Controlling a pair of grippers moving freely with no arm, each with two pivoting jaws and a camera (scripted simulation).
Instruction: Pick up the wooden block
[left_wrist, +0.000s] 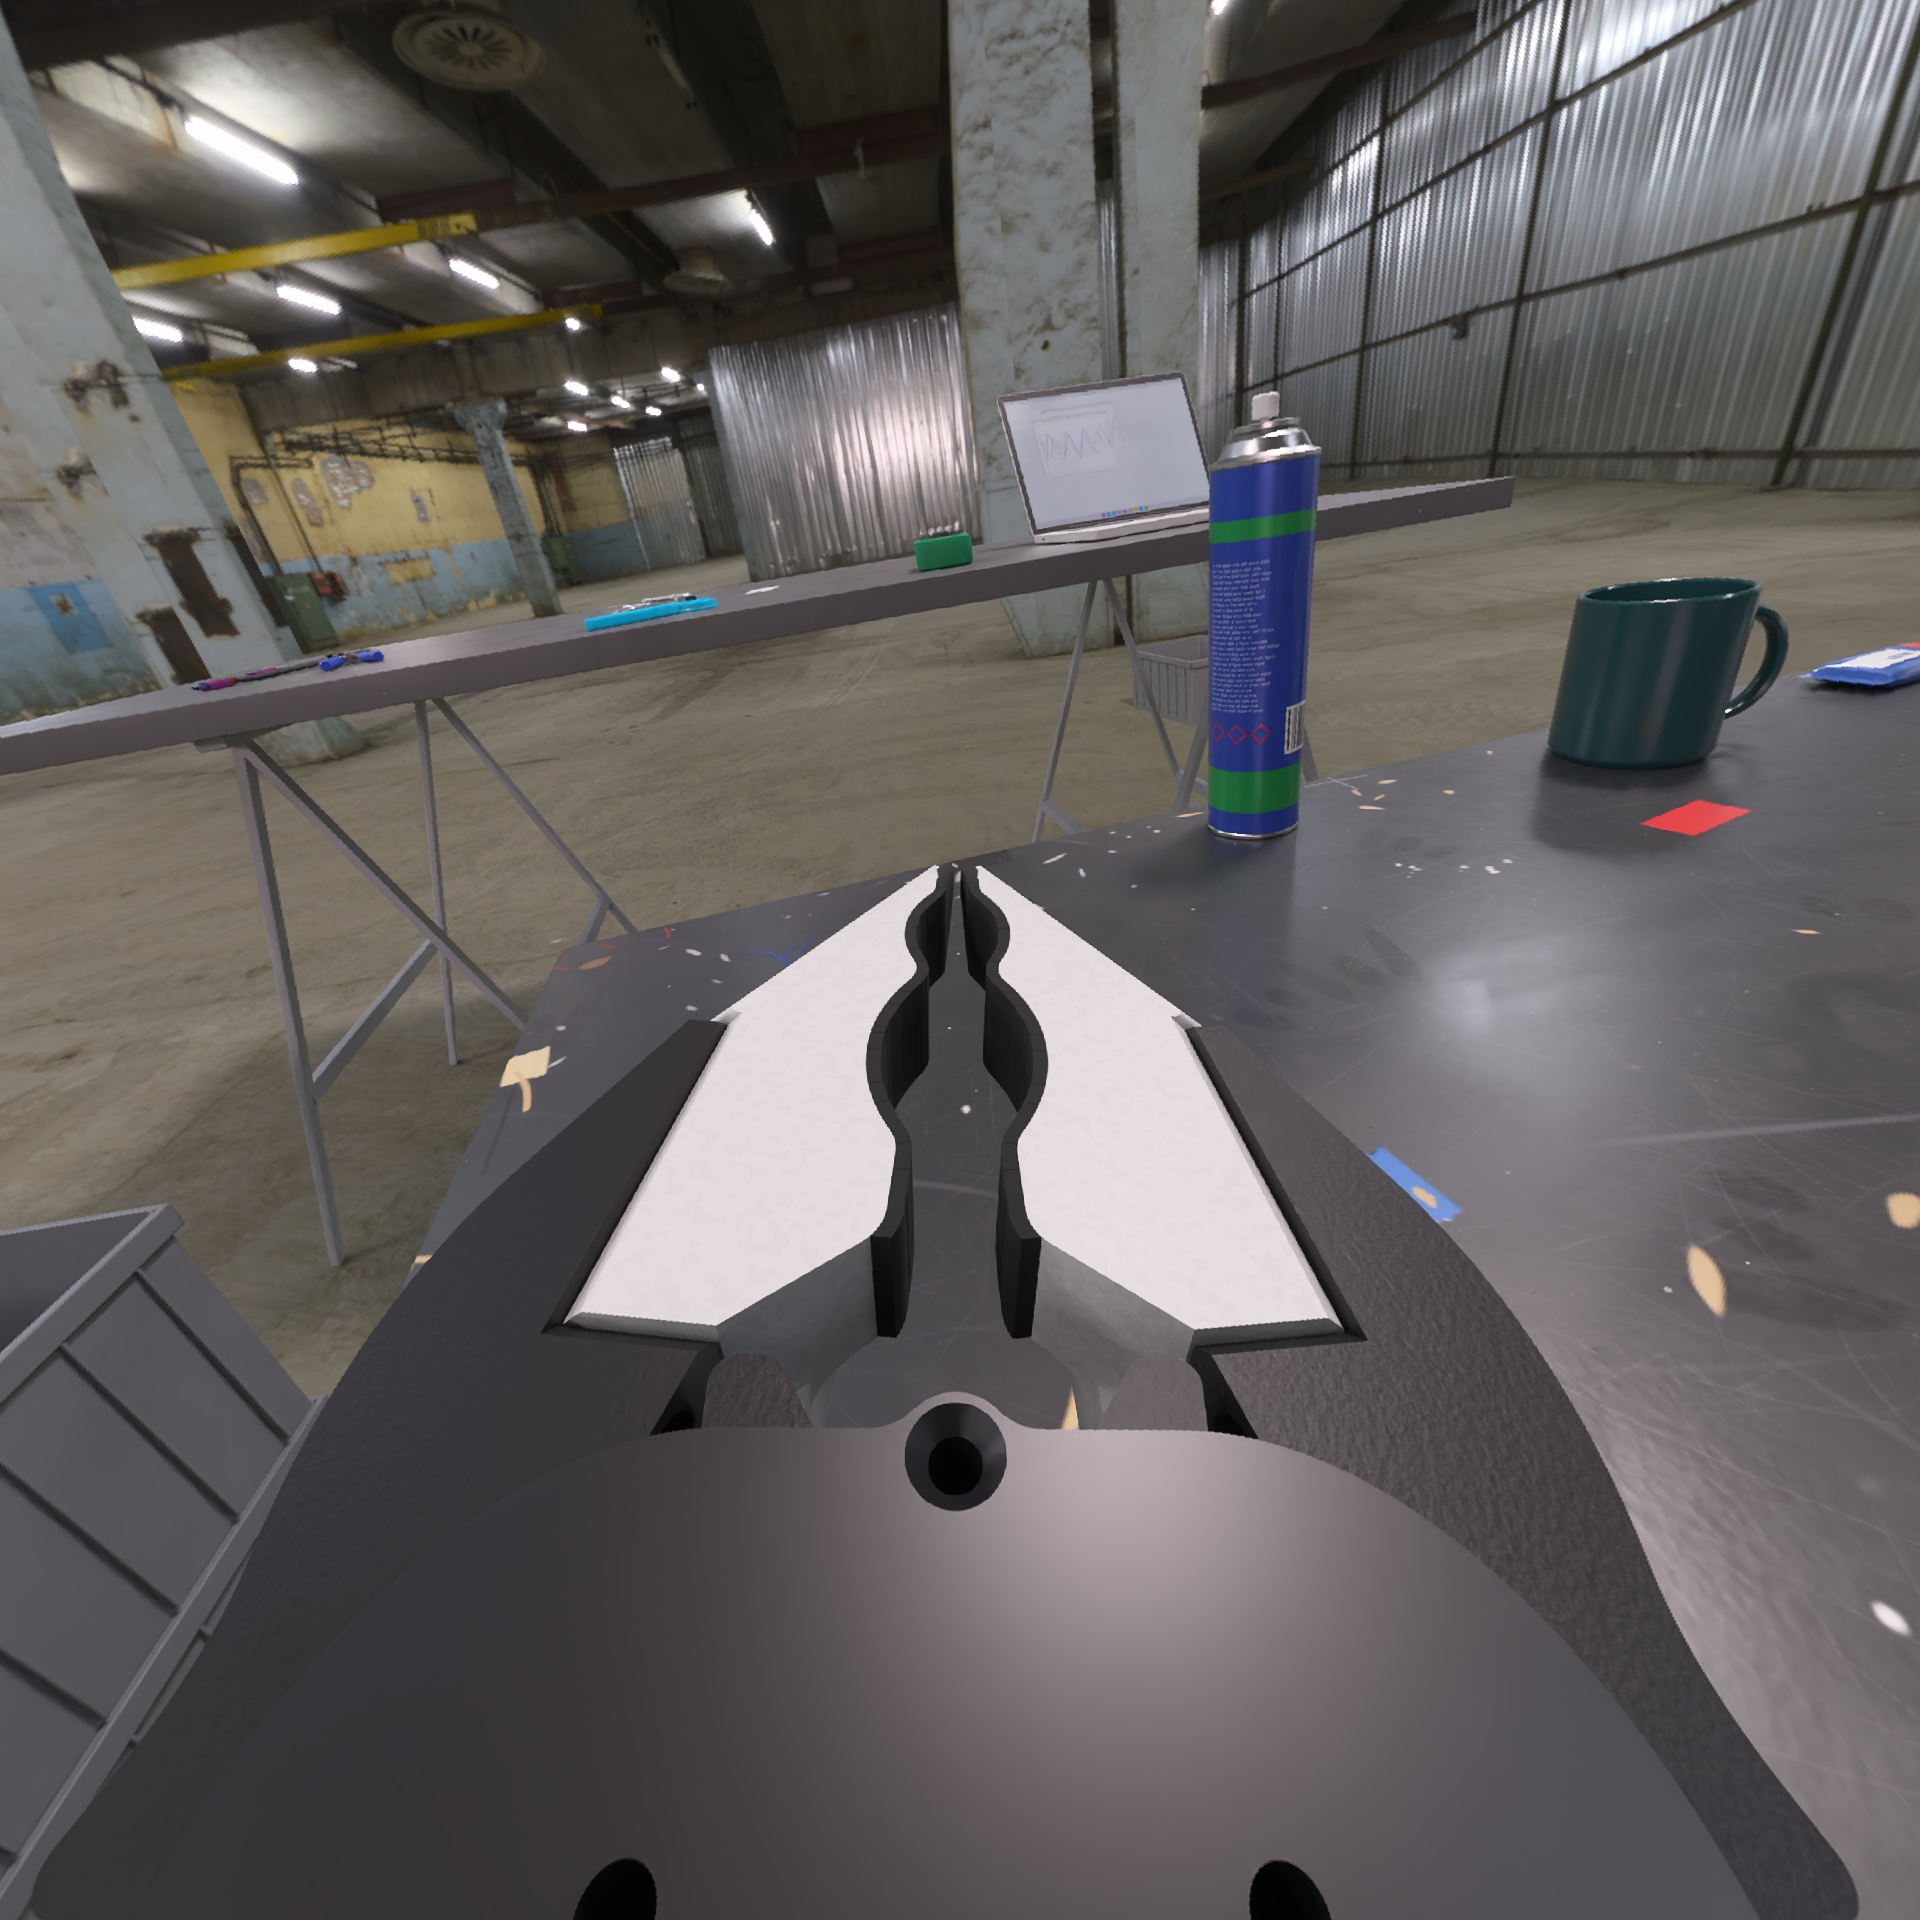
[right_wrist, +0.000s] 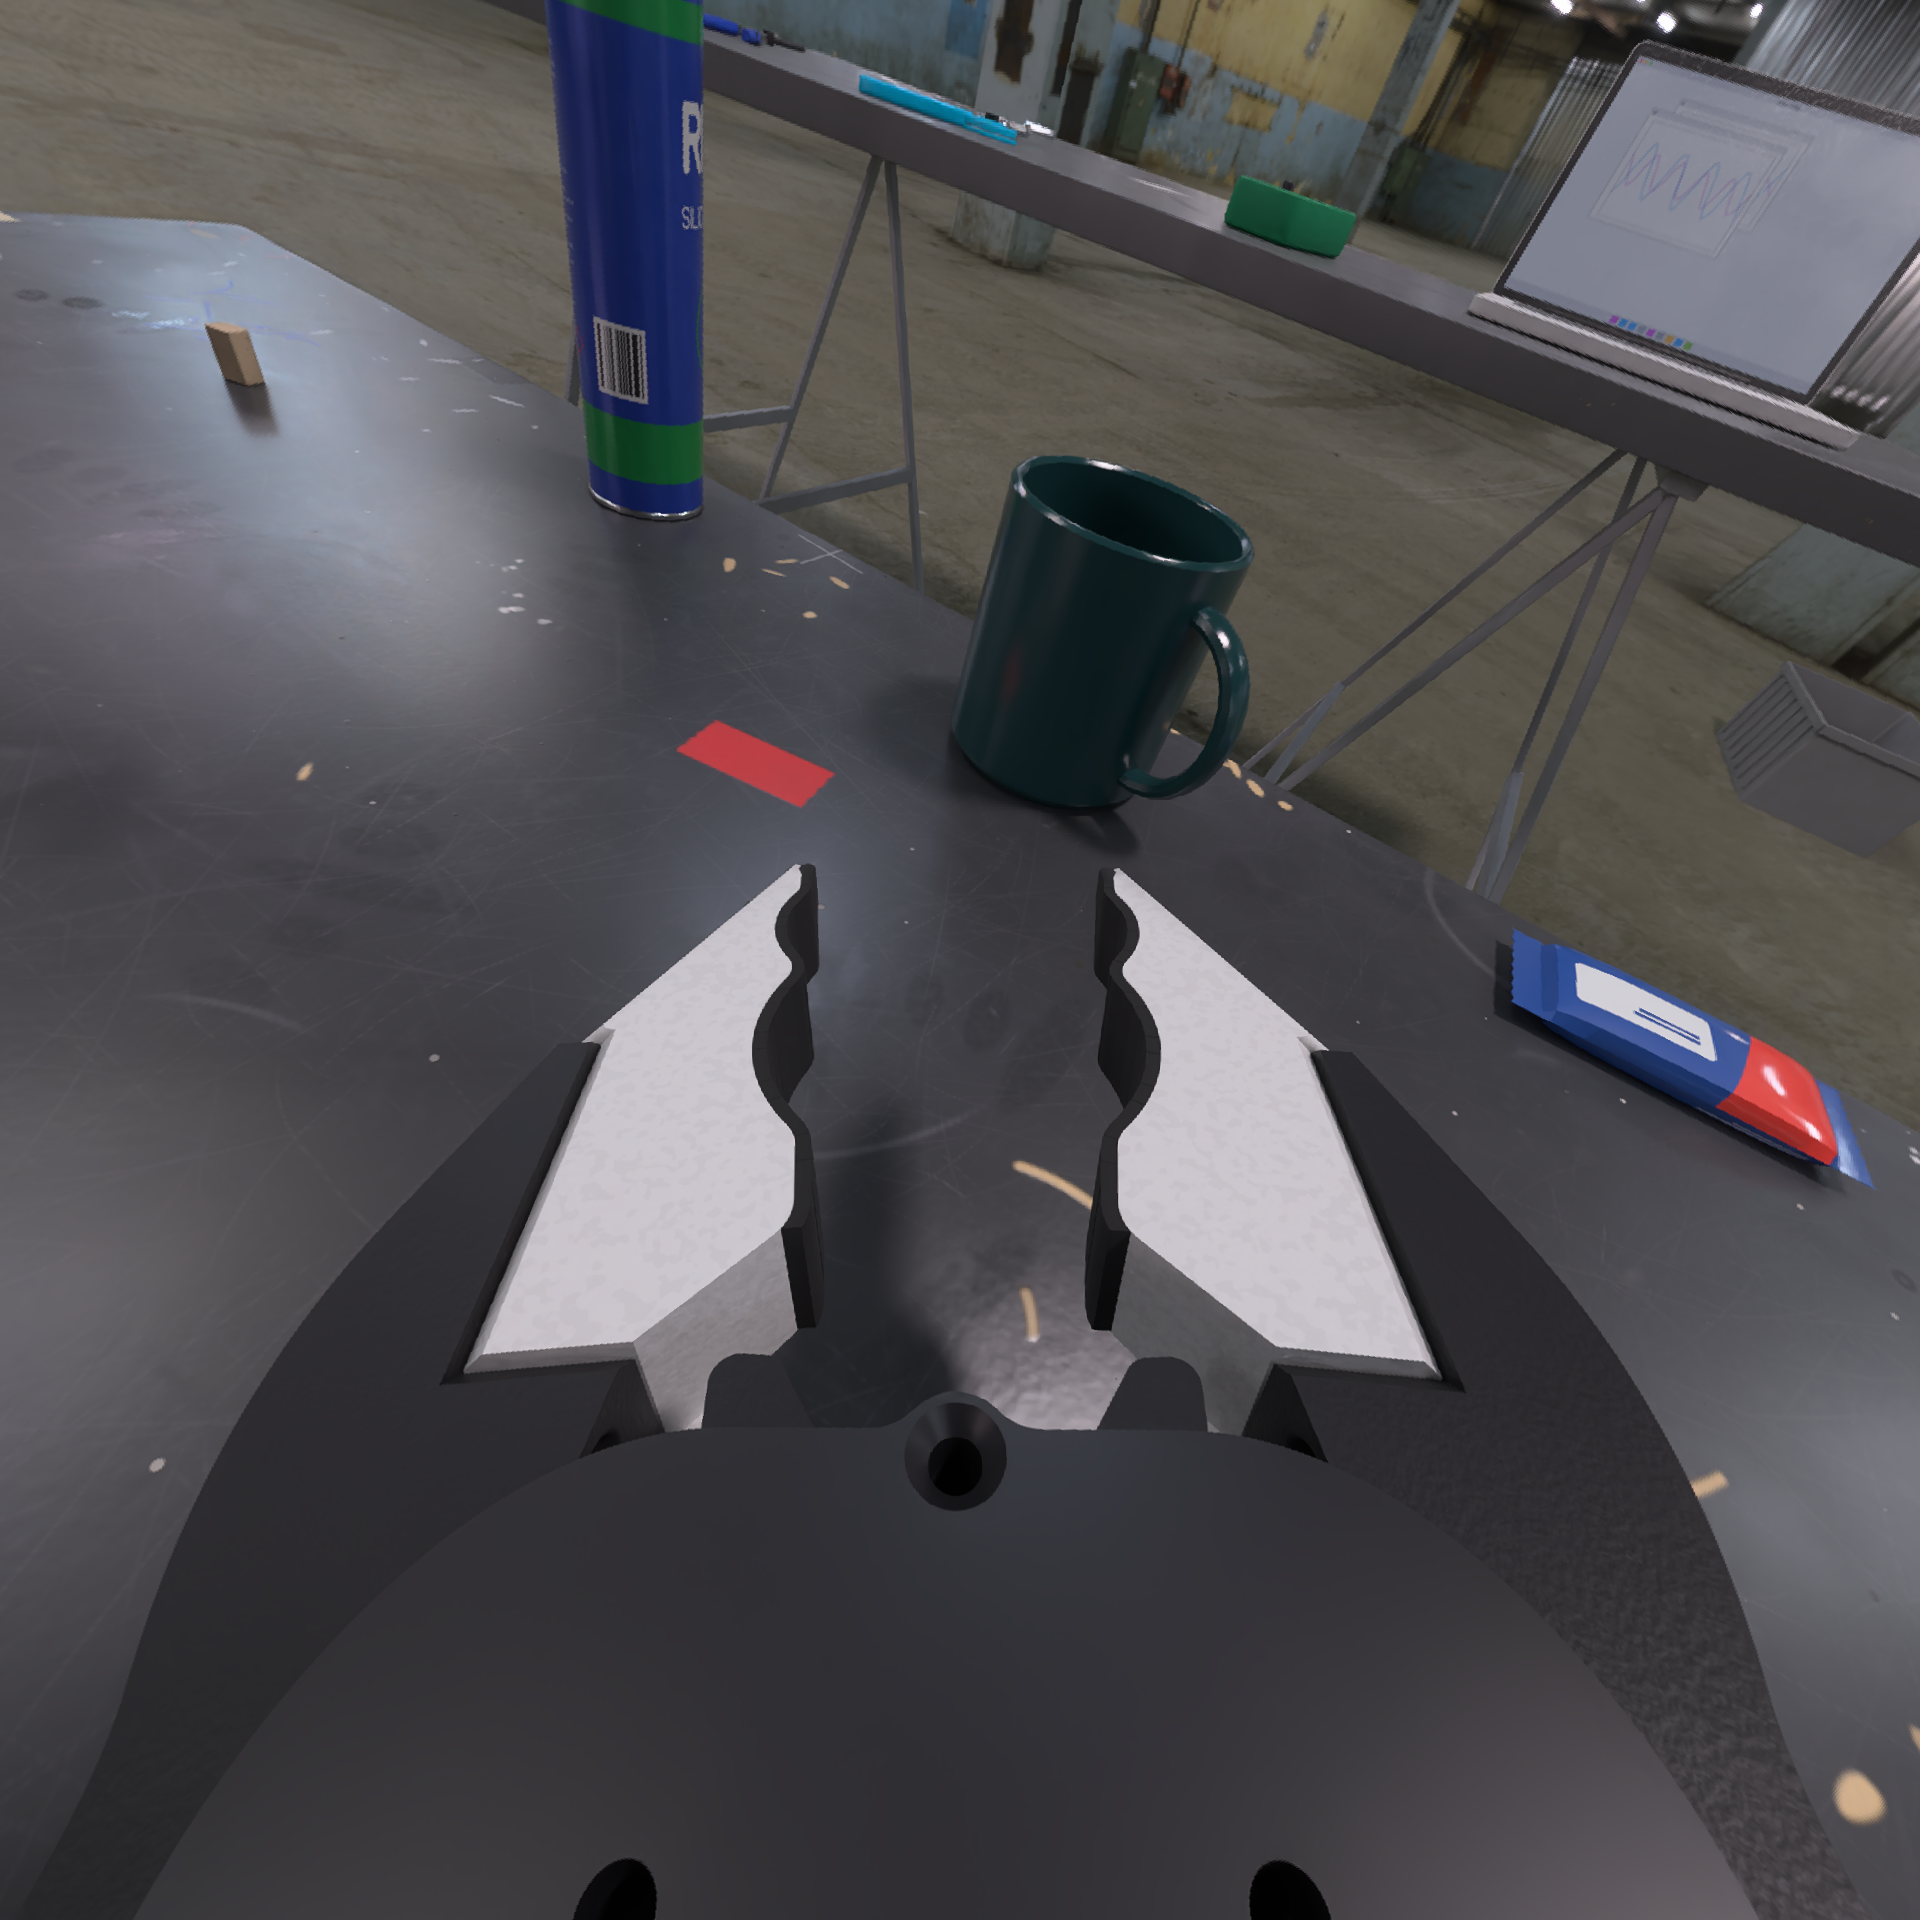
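Observation:
The small wooden block (right_wrist: 238, 353) stands on the dark table (right_wrist: 312, 935) at the far left of the right wrist view, well away from the right gripper. It does not show in the left wrist view. My right gripper (right_wrist: 958, 883) is open and empty, low over the table, pointing toward a dark green mug (right_wrist: 1091, 644). My left gripper (left_wrist: 957, 873) is shut with nothing between its fingers, near the table's far edge (left_wrist: 831, 894).
A blue and green spray can (right_wrist: 634, 260) (left_wrist: 1259, 634) stands between block and mug (left_wrist: 1652, 675). A red tape patch (right_wrist: 755, 762) (left_wrist: 1696, 817) and a blue and red snack bar (right_wrist: 1683, 1060) lie on the table. A grey bin (left_wrist: 94, 1475) sits left, off the table.

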